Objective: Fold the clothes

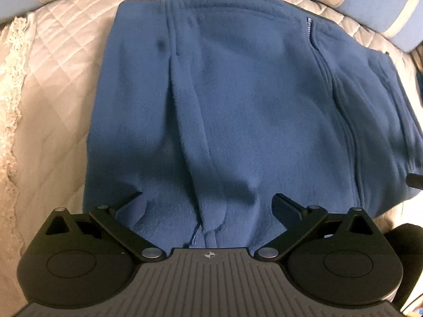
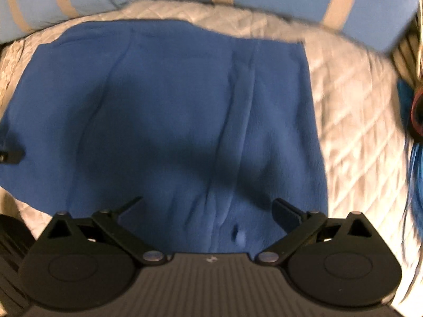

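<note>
A blue fleece jacket (image 1: 238,100) lies spread on a cream quilted bed cover (image 1: 58,84), its zipper (image 1: 317,60) running down the right side in the left wrist view. My left gripper (image 1: 208,203) stands open just above the jacket's near hem, nothing between its fingers. In the right wrist view the same jacket (image 2: 164,121) fills the middle, with a raised fold down its right half. My right gripper (image 2: 208,206) is open over the near edge, holding nothing. A dark tip of the other gripper (image 2: 10,155) shows at the far left edge.
Blue pillows with beige stripes (image 2: 277,2) line the back of the bed. Lace trim (image 1: 10,100) edges the cover on the left. Bare quilt (image 2: 357,121) lies right of the jacket. Blurred blue and red objects (image 2: 415,113) sit at the far right.
</note>
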`<state>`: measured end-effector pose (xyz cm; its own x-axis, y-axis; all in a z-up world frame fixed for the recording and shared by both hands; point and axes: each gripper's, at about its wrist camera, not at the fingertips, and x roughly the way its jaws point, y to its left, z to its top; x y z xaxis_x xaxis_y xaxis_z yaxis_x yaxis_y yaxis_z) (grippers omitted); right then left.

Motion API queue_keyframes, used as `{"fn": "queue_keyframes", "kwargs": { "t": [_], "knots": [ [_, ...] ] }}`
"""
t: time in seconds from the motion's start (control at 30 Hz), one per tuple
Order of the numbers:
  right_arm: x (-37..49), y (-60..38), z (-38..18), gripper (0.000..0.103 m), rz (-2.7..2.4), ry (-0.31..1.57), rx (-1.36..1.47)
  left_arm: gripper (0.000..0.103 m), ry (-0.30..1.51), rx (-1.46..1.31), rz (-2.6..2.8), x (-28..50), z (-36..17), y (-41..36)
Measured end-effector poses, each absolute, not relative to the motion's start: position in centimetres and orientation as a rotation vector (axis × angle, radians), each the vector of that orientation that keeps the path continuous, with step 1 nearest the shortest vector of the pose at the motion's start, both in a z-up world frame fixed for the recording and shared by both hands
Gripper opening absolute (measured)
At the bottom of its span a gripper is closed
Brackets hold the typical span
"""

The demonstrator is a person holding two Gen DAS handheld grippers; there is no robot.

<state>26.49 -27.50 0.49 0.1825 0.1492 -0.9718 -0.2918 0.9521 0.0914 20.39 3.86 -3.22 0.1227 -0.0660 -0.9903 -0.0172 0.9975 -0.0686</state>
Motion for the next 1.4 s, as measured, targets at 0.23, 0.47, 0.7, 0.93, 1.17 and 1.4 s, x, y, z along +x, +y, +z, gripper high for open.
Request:
{"fn": "queue_keyframes", "kwargs": {
  "t": [0.23, 0.47, 0.7, 0.93, 1.17, 1.4],
  "knots": [
    [26.5, -27.9, -3.8, 0.102, 0.292, 1.486, -0.095, 0.103, 1.454, -0.034, -0.075, 20.4, -7.5, 4.3],
    [26.8, -27.4, -5.4, 0.102, 0.346, 1.484, -0.123, 0.103, 1.431, -0.007, -0.103, 20.7, -8.3, 4.1],
    [26.4, -27.6, -5.4, 0.102, 0.375, 1.457, -0.117, 0.103, 1.403, -0.001, -0.107, 20.7, -8.4, 4.0],
    [25.2, -28.1, -4.8, 0.102, 0.374, 1.397, -0.088, 0.103, 1.301, 0.039, -0.138, 19.4, -7.9, 3.7],
    [23.8, -28.8, -3.6, 0.101, 0.373, 1.334, -0.052, 0.103, 1.239, 0.029, -0.162, 18.5, -7.1, 3.9],
    [23.5, -28.5, -3.0, 0.102, 0.373, 1.324, -0.072, 0.103, 1.234, 0.049, -0.163, 18.7, -7.0, 2.6]
  ]
}}
